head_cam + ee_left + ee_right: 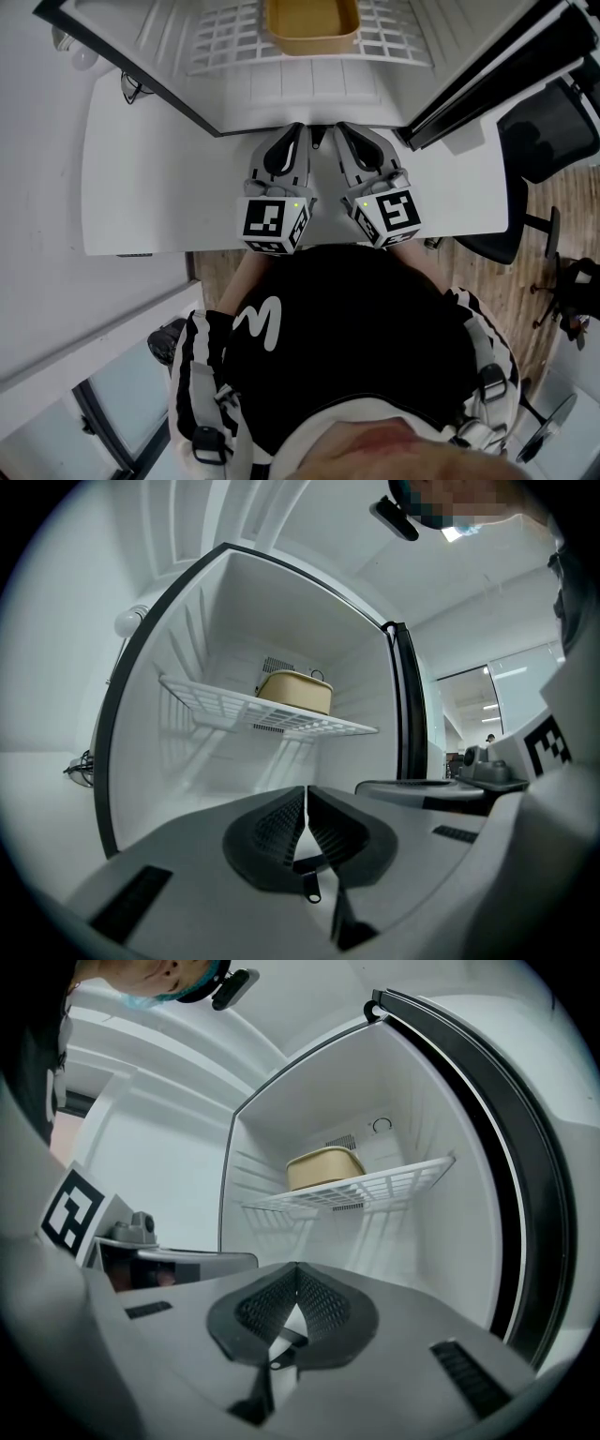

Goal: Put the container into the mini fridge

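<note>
Sitting on the wire shelf (pixel 225 42) in the mini fridge (pixel 281 92), the container (pixel 311 23) lies far ahead, midway between the left gripper (pixel 298 131) and right gripper (pixel 339 131), both closed tight, holding nothing.

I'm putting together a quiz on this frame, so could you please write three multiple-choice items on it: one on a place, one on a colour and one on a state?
1. Where is the container?
A. on the desk
B. on the wire shelf inside the mini fridge
C. on the floor

2. What colour is the container?
A. tan
B. blue
C. red

3. How do the jaws of the left gripper and right gripper stand?
A. both wide apart
B. both together, nothing between them
C. one clamped on the container

Answers: B, it sits on the shelf in every view; A, its walls look tan; B, each gripper view shows the pads meeting, empty.
</note>
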### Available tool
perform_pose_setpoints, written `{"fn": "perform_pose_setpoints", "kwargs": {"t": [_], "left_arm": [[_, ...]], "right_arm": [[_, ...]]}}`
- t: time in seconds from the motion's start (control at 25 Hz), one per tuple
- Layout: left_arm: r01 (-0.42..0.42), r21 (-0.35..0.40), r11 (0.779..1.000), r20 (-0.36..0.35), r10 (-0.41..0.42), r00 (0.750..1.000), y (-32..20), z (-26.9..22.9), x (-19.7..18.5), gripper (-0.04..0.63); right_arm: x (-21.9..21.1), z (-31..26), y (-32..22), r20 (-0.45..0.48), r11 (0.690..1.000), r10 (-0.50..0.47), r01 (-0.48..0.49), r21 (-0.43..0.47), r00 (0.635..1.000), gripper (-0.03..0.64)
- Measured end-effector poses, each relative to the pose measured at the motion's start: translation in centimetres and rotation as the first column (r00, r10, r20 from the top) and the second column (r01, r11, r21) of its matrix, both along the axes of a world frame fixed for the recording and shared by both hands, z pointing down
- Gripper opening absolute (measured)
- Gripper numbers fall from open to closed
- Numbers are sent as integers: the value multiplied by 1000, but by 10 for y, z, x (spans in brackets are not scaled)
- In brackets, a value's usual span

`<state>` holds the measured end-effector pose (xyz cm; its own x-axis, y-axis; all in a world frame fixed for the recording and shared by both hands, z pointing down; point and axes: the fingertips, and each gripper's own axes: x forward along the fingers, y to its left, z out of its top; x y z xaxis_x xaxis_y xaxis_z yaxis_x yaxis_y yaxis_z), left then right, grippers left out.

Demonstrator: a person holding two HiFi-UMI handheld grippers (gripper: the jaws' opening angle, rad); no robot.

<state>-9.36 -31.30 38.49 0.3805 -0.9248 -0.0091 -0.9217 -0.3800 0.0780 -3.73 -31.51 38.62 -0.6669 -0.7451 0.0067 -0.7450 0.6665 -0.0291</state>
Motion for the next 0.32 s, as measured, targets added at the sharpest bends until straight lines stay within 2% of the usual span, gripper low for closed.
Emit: {"fn": "perform_pose_setpoints", "kwargs": {"t": [0.32], "left_arm": [[7,2,1000,1,-7,1000,-1,-1,-4,17]], "right_arm": [[-3,-1,-1,-1,1000,-1,1,3,1000,9]]}}
